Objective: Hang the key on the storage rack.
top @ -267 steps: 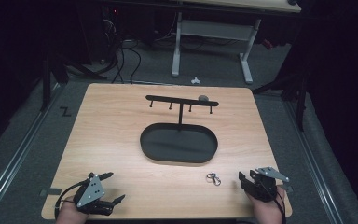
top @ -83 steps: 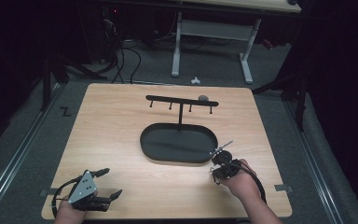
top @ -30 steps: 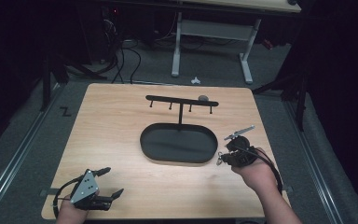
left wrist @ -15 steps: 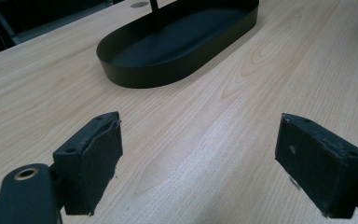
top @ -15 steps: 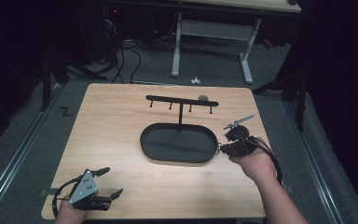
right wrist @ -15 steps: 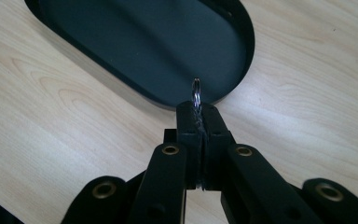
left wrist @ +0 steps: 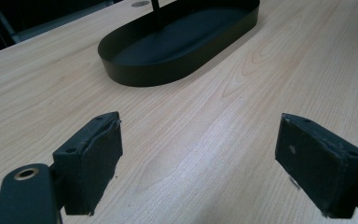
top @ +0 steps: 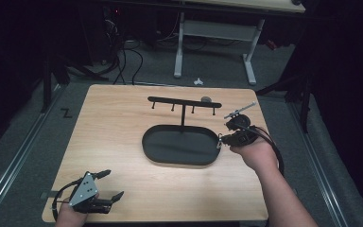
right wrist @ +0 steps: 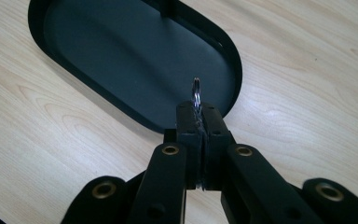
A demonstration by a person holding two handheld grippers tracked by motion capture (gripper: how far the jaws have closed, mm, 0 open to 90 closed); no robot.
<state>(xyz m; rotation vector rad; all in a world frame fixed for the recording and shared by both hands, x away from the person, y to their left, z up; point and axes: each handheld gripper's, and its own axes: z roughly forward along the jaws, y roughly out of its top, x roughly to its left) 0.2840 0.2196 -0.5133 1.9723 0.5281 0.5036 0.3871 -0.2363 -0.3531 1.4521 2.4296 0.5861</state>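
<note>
A black stand with an oval tray base (top: 179,158) and a hook bar (top: 184,102) on a post stands mid-table. My right gripper (top: 223,138) hovers over the tray's right end, shut on a small metal key ring with clasp (right wrist: 196,89); the ring pokes up from between the closed jaws in the right gripper view, above the tray rim (right wrist: 233,56). My left gripper (top: 113,185) rests near the table's front left corner. It is open, its pads (left wrist: 95,154) wide apart with bare wood between them, and it faces the tray (left wrist: 135,77).
The light wooden table (top: 123,127) has bare room left and in front of the tray. A small grey round object (top: 206,99) lies by the bar's right end. Beyond the far edge stand a white desk frame (top: 215,33) and floor cables (top: 123,56).
My right gripper has risen and moved away from the front edge with the key ring, from the tray's right side to just over its right end. The left gripper has stayed still.
</note>
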